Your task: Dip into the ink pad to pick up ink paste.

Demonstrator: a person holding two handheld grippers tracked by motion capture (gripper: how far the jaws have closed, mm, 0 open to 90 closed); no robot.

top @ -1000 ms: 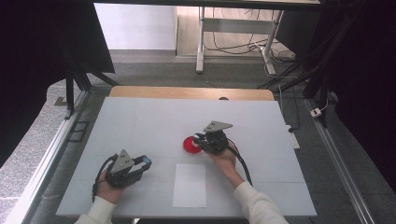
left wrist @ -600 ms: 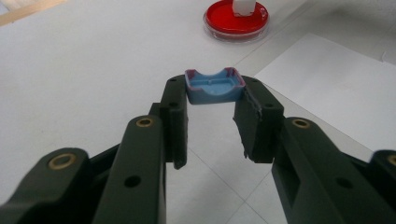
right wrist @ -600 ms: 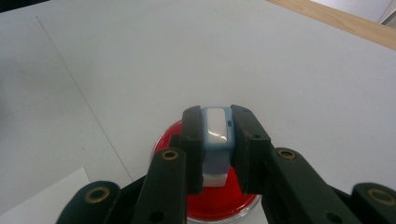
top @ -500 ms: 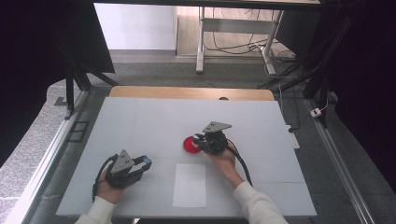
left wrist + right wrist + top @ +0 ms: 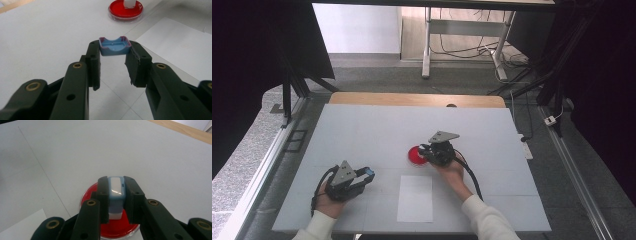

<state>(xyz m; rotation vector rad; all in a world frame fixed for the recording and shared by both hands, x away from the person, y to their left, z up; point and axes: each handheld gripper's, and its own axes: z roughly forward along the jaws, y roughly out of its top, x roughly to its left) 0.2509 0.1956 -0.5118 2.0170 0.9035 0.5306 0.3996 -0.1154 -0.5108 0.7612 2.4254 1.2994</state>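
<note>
At lower left the left tool (image 5: pixel 362 176) grips a small blue cap (image 5: pixel 115 46), while at centre the right tool (image 5: pixel 426 150) clamps a white-and-blue block (image 5: pixel 116 192) over the red dish (image 5: pixel 415 156), which a careless tilt could nudge across the table (image 5: pixel 362 130).

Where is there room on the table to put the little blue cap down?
The table's far half, beyond the red dish, is bare, as is the left side above the left gripper. It is crowded between the right gripper, dish and white paper.
</note>
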